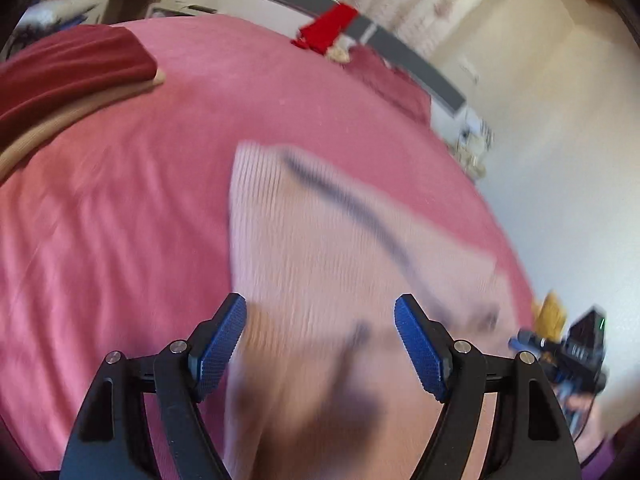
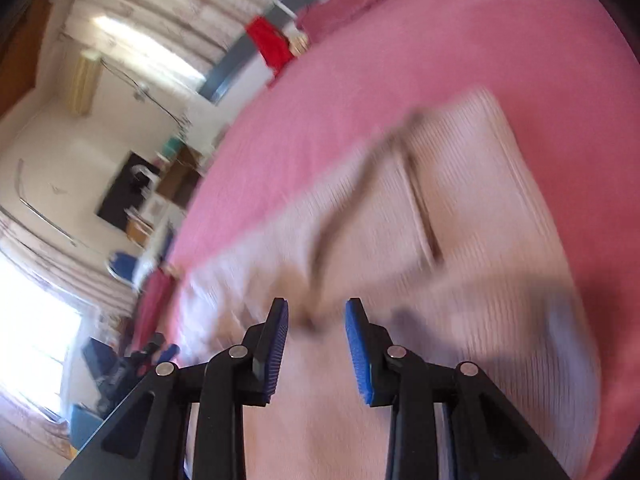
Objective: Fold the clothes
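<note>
A pale pink ribbed garment (image 1: 320,248) lies on the pink bedspread (image 1: 120,220), blurred by motion, with a dark fold line across it. My left gripper (image 1: 320,340) is open above its near part, blue pads wide apart, nothing between them. In the right wrist view the same garment (image 2: 460,240) fills the lower right, and my right gripper (image 2: 316,344) is open just above it, holding nothing. The right gripper also shows in the left wrist view (image 1: 568,356) at the bed's right edge.
A folded dark red garment on a tan one (image 1: 68,72) lies at the bed's far left. A red cloth (image 1: 328,28) hangs on the grey headboard (image 1: 400,52), with a pink pillow (image 1: 392,80) below. Walls and furniture surround the bed.
</note>
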`<state>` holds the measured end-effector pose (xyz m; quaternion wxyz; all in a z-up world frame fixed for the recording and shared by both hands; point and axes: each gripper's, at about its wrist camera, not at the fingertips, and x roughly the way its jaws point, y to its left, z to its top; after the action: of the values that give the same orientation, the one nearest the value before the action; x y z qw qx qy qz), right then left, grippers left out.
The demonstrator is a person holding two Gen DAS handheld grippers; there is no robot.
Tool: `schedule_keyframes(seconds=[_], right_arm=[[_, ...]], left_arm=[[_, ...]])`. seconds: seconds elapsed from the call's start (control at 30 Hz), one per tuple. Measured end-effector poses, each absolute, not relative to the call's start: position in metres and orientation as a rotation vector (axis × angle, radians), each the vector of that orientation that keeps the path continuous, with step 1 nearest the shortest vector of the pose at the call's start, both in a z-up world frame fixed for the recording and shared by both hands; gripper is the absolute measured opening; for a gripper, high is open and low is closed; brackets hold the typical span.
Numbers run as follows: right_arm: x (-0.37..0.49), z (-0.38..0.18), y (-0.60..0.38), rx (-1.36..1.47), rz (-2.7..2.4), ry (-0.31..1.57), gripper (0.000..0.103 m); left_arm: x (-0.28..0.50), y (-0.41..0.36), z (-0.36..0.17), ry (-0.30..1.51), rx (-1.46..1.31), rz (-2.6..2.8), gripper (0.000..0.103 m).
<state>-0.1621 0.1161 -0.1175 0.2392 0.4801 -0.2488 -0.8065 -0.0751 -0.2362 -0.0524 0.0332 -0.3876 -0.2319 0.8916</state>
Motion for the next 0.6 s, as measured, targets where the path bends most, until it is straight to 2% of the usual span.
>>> schedule_keyframes(seconds=[0.03,0.07,0.17,0.27,0.47,0.53,0.6], right_arm=[[-0.158,-0.126,0.123,1.352,-2.234,-0.658,0.031],[-0.155,-0.133,0.139,1.358,-2.249,-0.696,0.026],[-0.136,-0.143,0.190,1.352,-2.286,-0.872,0.026],[-0.113,-0.132,0.207,1.368,-2.297,-0.843,0.031],[-0.067,-0.109,0.238,1.402,-2.314,-0.758,0.032],[-0.052,-0.101,0.248,1.414,-2.319,-0.730,0.032],[-0.036,-0.097,0.261,1.441,-2.318,-0.708,0.032]], left_arm=[[-0.067,-0.234,-0.059,-0.639,-1.237,2.761,0.078],[-0.059,-0.237,-0.066,-0.580,-1.289,2.777,0.078],[-0.032,-0.257,-0.062,-0.525,-1.288,2.857,0.078],[0.000,-0.283,-0.058,-0.633,-1.287,2.933,0.078],[0.052,-0.308,-0.064,-1.077,-1.134,2.791,0.078],[0.065,-0.306,-0.053,-1.108,-1.119,2.743,0.079],[0.054,-0.293,-0.053,-1.035,-1.172,2.688,0.079]])
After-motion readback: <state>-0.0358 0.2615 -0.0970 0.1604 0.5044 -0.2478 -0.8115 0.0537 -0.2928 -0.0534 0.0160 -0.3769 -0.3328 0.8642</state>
